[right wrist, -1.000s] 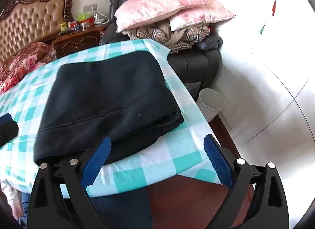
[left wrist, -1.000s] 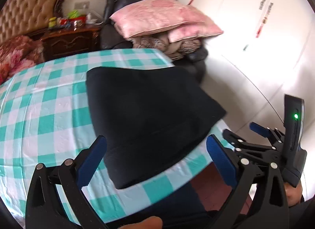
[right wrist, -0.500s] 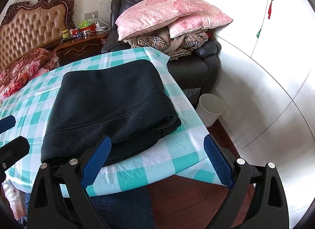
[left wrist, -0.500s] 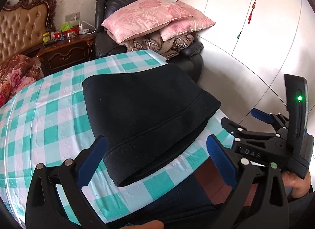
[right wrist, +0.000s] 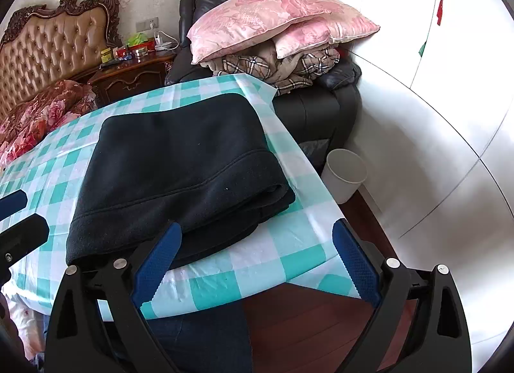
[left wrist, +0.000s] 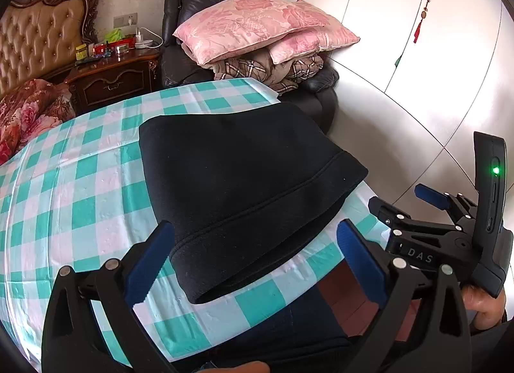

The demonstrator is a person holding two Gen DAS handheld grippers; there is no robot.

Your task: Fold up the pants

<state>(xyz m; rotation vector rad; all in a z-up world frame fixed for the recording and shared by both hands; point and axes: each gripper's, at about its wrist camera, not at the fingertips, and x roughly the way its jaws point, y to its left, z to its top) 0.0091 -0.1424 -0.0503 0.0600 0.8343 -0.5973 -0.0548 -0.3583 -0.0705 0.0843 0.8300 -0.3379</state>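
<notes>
Pants (left wrist: 237,180) sit folded into a thick stack on the checked tabletop (left wrist: 74,199), toward its right near corner, one edge close to the drop-off. Fabric looks like soft fleece: limp, bulky, moderate weight, not slippery; layers likely slide over each other if pulled from one side. Best hold, as a judgement: pinch the full layered edge at the near corners so all plies move together, not the top ply alone.

Left hand-held gripper (left wrist: 257,260): jaws spread wide, empty, hovering off the near edge, touching nothing. Right hand-held gripper (right wrist: 257,264): likewise spread wide and empty; its left finger overlaps the stack's near edge in view, contact unclear. Fold looks essentially done.
</notes>
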